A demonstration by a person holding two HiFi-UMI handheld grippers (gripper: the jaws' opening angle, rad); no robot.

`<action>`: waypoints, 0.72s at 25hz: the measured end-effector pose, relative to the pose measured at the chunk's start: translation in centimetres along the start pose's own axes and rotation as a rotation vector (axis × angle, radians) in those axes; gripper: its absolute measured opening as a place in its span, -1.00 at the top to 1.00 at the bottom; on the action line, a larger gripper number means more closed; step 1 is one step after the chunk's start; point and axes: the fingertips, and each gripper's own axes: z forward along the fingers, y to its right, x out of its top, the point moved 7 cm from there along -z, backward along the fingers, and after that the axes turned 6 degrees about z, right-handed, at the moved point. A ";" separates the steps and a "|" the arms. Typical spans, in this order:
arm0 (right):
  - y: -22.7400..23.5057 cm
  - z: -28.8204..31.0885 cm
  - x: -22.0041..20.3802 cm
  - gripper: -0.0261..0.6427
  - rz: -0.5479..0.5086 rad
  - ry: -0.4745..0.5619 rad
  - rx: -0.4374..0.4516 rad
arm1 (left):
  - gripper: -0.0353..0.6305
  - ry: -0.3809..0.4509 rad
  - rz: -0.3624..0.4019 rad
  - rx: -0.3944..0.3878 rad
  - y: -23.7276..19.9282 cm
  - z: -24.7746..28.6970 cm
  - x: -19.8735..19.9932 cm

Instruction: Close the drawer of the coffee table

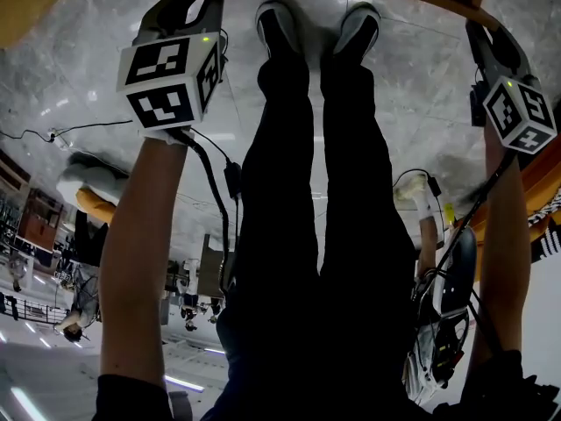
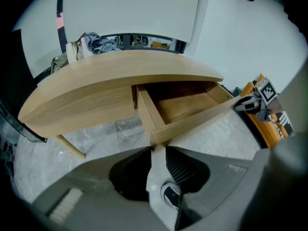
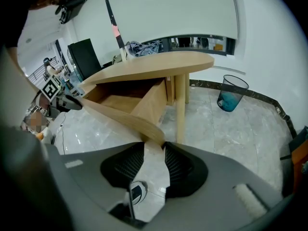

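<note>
Floor (image 3: 231, 129): grey marble, table (image 2: 96, 88) sits on it
Drawer (image 2: 185, 107): pulled way out of the table
Left gripper (image 2: 156, 150): jaws pinching drawer's front corner
Right gripper (image 3: 154, 146): jaws pinching the front's other end

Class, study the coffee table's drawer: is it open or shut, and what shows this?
Open. The drawer stands pulled out from under the coffee table, its bare wooden floor showing in both gripper views.

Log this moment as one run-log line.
drawer: open | left claw: shut on drawer front corner | right claw: shut on opposite front corner | not yet pushed in
</note>
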 end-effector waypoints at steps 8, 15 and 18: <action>0.2 0.7 1.7 0.51 0.012 0.028 -0.028 | 0.58 0.031 -0.003 0.030 -0.7 0.3 1.4; 1.3 1.3 3.6 0.51 0.033 0.064 -0.033 | 0.58 0.054 0.000 0.031 -1.6 1.0 3.6; 1.2 1.9 4.4 0.51 0.043 0.079 -0.028 | 0.58 0.053 -0.017 0.029 -2.1 1.4 4.0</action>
